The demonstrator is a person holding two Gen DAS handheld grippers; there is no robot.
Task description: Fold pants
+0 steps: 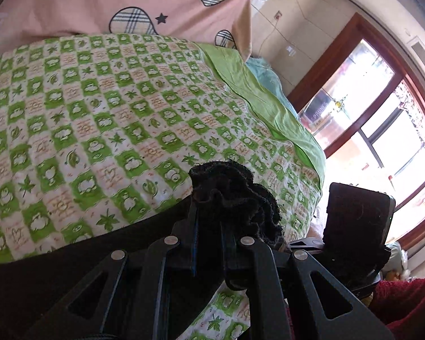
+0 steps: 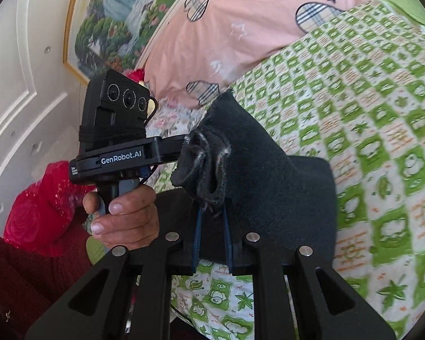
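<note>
The black pants (image 1: pixel 235 195) were bunched between the two fingers of the left tool (image 1: pixel 209 226), low in the centre of the left wrist view, with a crumpled edge standing above the fingertips. From there the cloth trailed to the lower left of the frame, over the bed (image 1: pixel 99 113). In the right wrist view the pants (image 2: pixel 269 170) occupied the centre of the frame: a rolled edge was pinched in the right tool (image 2: pixel 212 212), and a flat dark panel spread to the right of it, above the checked sheet. Both tools were closed on the cloth, their blue-edged pads pressed against it.

The left tool (image 2: pixel 119 153) also appeared at centre left of the right wrist view, its handle gripped by a hand (image 2: pixel 124 218) and its body carrying three lenses. The right tool's body (image 1: pixel 357 226) showed as a dark block at lower right of the left wrist view.

The bed was covered by a green-and-white checked sheet (image 2: pixel 368 127) with leaf motifs. A pink quilt (image 1: pixel 113 2) with plaid hearts lay along the top of the left wrist view. A red-framed window (image 1: pixel 382 119) filled the right of that view. A framed landscape picture (image 2: pixel 113 25) hung at upper left of the right wrist view, with a red cushion (image 2: pixel 42 206) below it.
</note>
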